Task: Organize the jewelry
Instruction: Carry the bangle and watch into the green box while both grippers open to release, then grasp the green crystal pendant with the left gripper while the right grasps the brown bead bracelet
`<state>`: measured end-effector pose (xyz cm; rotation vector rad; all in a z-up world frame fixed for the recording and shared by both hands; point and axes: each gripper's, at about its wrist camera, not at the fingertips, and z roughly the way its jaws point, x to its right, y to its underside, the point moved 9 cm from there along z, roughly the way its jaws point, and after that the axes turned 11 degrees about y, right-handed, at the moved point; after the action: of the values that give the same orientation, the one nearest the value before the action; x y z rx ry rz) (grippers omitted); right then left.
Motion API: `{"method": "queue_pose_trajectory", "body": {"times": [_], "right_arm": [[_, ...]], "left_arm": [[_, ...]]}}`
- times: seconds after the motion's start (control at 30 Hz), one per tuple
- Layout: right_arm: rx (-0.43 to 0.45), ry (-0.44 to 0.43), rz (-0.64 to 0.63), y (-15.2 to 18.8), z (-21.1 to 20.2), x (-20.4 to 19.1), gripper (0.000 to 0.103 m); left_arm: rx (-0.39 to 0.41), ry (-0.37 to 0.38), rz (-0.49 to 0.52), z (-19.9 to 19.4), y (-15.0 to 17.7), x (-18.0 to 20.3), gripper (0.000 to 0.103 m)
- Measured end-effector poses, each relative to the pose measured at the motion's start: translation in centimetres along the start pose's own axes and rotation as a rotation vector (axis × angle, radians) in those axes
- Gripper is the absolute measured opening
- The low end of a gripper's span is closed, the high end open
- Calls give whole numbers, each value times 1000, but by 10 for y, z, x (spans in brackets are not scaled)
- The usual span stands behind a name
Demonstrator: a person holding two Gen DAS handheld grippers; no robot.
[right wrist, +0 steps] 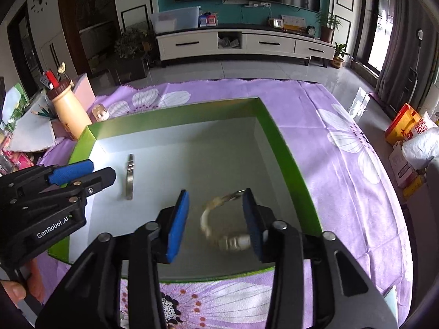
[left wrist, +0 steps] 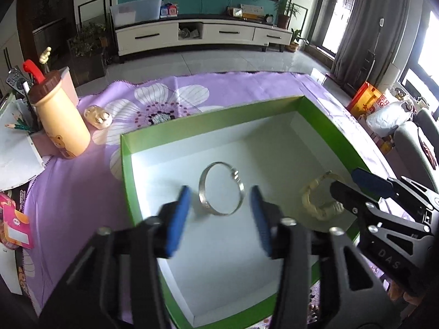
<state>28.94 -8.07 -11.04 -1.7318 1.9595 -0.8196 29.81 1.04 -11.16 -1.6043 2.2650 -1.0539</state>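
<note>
Both grippers are held wide open and empty over the green box (left wrist: 126,164): the left gripper (left wrist: 221,216) straddles the silver bangle (left wrist: 221,189), the right gripper (right wrist: 216,219) the pale beaded bracelet (right wrist: 211,227). Both pieces lie on the box floor, well apart, so the sorting is judged largely done. One small cream trinket (left wrist: 98,117) is left outside on the purple cloth (left wrist: 82,181), beside the tan bottle (left wrist: 61,120), far left
</note>
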Motion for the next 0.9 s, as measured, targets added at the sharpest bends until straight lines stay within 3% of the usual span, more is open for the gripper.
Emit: {"method": "queue_pose_trajectory", "body": {"times": [0.2, 0.4, 0.63, 0.9], "right_arm": [[45, -20, 20, 7, -32, 11, 43], [65, -29, 17, 26, -64, 17, 46], [40, -49, 9, 62, -88, 19, 46], [-17, -77, -36, 109, -100, 5, 46]], "left_arm": [[40, -5, 14, -27, 1, 5, 66], [69, 12, 29, -62, 11, 13, 72], [77, 22, 85, -100, 44, 28, 76], [-6, 52, 103, -102, 107, 31, 77]]}}
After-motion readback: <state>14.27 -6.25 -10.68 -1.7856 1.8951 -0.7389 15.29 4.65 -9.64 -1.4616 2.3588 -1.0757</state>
